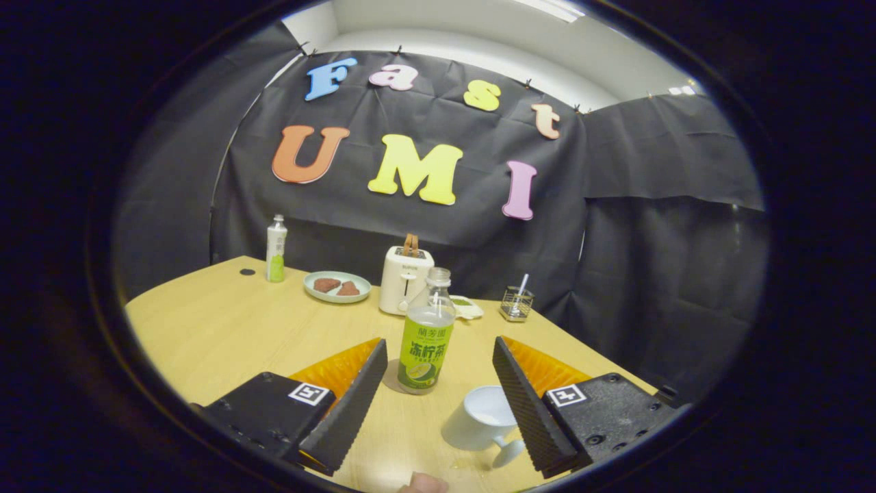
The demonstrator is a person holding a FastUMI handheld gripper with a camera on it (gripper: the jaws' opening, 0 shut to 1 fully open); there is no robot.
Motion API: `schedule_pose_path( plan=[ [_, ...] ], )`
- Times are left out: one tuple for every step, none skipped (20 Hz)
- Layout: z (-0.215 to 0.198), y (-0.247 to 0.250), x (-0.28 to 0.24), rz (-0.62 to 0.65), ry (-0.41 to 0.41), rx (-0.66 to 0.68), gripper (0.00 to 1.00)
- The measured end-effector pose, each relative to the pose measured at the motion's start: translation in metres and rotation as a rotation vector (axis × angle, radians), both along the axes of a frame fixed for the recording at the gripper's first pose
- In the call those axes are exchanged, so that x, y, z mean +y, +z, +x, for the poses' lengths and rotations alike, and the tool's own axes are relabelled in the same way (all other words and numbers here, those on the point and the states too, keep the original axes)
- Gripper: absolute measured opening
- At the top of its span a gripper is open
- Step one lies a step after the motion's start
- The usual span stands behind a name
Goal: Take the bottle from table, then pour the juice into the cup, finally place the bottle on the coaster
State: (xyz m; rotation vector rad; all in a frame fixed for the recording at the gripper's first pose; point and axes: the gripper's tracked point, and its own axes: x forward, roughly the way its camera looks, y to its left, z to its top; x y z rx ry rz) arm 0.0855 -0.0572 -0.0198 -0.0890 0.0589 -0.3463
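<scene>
Gripper view. Gripper (438, 356): fingers spread wide, touching nothing. Bottle (426, 335): lower centre of frame, upright on table (219, 329), just ahead between the fingertips, nearer the left finger. Cup (479, 418): lower right of centre, beside the right finger.

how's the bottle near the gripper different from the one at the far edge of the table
The near bottle stands between the open fingers with its cap off; the far bottle stands beside the plate, apparently capped. The near one has a clear upper body and green label; the far one looks white above green. Both stand upright.
</scene>
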Motion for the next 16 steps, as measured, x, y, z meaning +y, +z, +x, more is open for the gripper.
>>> schedule_pose_path(
  plan=[
    [-0.011,0.006,0.003,0.008,0.011,-0.007,1.0],
    [-0.021,0.008,0.003,0.011,0.01,-0.009,1.0],
    [-0.034,0.013,0.0,0.013,-0.008,-0.01,1.0],
    [-0.045,0.02,-0.001,0.014,-0.018,-0.02,1.0],
    [-0.056,0.029,0.003,0.014,-0.017,-0.036,1.0],
    [-0.064,0.037,0.008,0.014,-0.01,-0.051,1.0],
    [-0.075,0.045,0.012,0.014,-0.008,-0.065,1.0],
    [-0.083,0.05,0.013,0.017,-0.01,-0.075,1.0],
    [-0.092,0.053,0.016,0.024,-0.012,-0.073,0.99],
    [-0.101,0.054,0.019,0.029,-0.011,-0.074,1.0],
    [-0.11,0.056,0.023,0.035,-0.011,-0.079,1.0],
    [-0.117,0.061,0.027,0.041,-0.01,-0.092,1.0],
    [-0.124,0.063,0.032,0.043,0.0,-0.102,1.0],
    [-0.129,0.064,0.038,0.048,0.024,-0.114,1.0],
    [-0.132,0.066,0.044,0.05,0.047,-0.127,1.0],
    [-0.134,0.067,0.044,0.051,0.061,-0.14,1.0]
  ],
)
